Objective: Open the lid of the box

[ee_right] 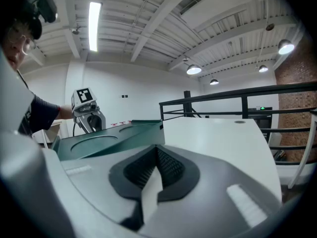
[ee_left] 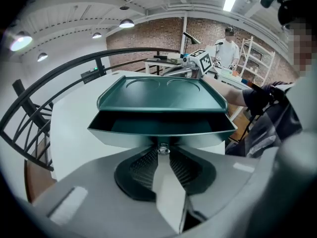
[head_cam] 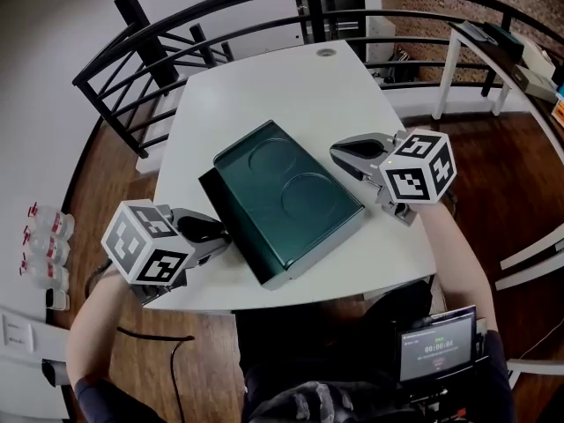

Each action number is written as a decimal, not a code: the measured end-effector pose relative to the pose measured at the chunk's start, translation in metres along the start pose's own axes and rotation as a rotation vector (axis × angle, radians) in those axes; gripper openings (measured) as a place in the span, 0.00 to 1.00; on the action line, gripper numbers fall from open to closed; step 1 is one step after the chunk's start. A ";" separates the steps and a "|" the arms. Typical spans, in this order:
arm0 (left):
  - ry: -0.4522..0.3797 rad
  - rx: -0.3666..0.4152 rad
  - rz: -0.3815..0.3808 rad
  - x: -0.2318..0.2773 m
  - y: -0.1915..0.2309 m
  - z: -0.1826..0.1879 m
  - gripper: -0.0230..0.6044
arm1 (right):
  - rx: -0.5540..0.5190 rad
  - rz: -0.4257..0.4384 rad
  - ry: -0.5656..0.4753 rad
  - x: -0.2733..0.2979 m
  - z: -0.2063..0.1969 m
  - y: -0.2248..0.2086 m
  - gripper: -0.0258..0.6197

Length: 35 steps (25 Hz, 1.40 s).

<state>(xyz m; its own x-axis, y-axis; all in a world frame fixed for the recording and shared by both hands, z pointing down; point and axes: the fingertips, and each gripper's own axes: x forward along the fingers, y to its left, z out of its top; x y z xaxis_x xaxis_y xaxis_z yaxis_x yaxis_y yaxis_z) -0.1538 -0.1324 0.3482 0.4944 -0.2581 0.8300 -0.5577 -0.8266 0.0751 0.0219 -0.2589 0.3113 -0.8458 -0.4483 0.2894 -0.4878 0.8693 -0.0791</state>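
On the white table (head_cam: 291, 86), near its front edge, the dark green box (head_cam: 317, 252) is lying flat, turned at an angle to the person. Its lid (head_cam: 282, 196) — the top w/ two round dents — is being worked from the left side. The left gripper (head_cam: 218, 236) is being held against that side. Its jaws are being pressed nearly together on the box's pale lower edge, where a small shiny knob (ee_left: 162, 150) is showing between the tips. A dark gap is showing under the lid there, so the lid is perhaps a little lifted; this cannot be told for sure. The right gripper (head_cam: 345, 153) is being held just beside the far right corner, apparently not touching, jaws clenched on nothing.

By judgement the task is only beginning — a grip is being taken, and approx. all of the lifting is left.

The table is smooth, w/ a round cable hole (head_cam: 326, 52) at the far end. A black curved railing (head_cam: 176, 38) is running around it, over a dark wood floor (head_cam: 520, 192). A brick wall (ee_left: 158, 33) and ceiling lamps (ee_left: 127, 23) are showing in the left gripper view.
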 end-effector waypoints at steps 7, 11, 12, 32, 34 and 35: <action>0.010 -0.067 0.007 -0.023 -0.003 -0.042 0.18 | 0.001 0.000 -0.001 -0.004 -0.002 -0.003 0.04; 0.005 -0.090 0.008 -0.030 -0.002 -0.056 0.18 | 0.001 -0.001 -0.012 -0.005 -0.002 -0.004 0.04; 0.003 -0.093 0.011 -0.031 -0.002 -0.059 0.18 | 0.001 -0.001 -0.013 -0.005 -0.001 -0.004 0.04; -0.059 -0.172 0.030 -0.055 -0.003 -0.094 0.06 | 0.001 -0.001 -0.017 -0.008 0.002 -0.004 0.04; -0.078 -0.158 0.056 -0.066 -0.001 -0.092 0.06 | 0.001 -0.001 -0.017 -0.008 0.001 -0.005 0.04; -0.093 -0.146 0.082 -0.075 0.003 -0.089 0.06 | 0.001 -0.001 -0.017 -0.008 0.001 -0.005 0.04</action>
<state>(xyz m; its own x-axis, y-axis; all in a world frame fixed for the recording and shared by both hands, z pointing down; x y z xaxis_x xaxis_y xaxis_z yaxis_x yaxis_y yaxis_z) -0.2515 -0.0709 0.3351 0.4992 -0.3723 0.7824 -0.6860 -0.7215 0.0944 0.0309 -0.2602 0.3085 -0.8488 -0.4530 0.2728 -0.4891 0.8686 -0.0795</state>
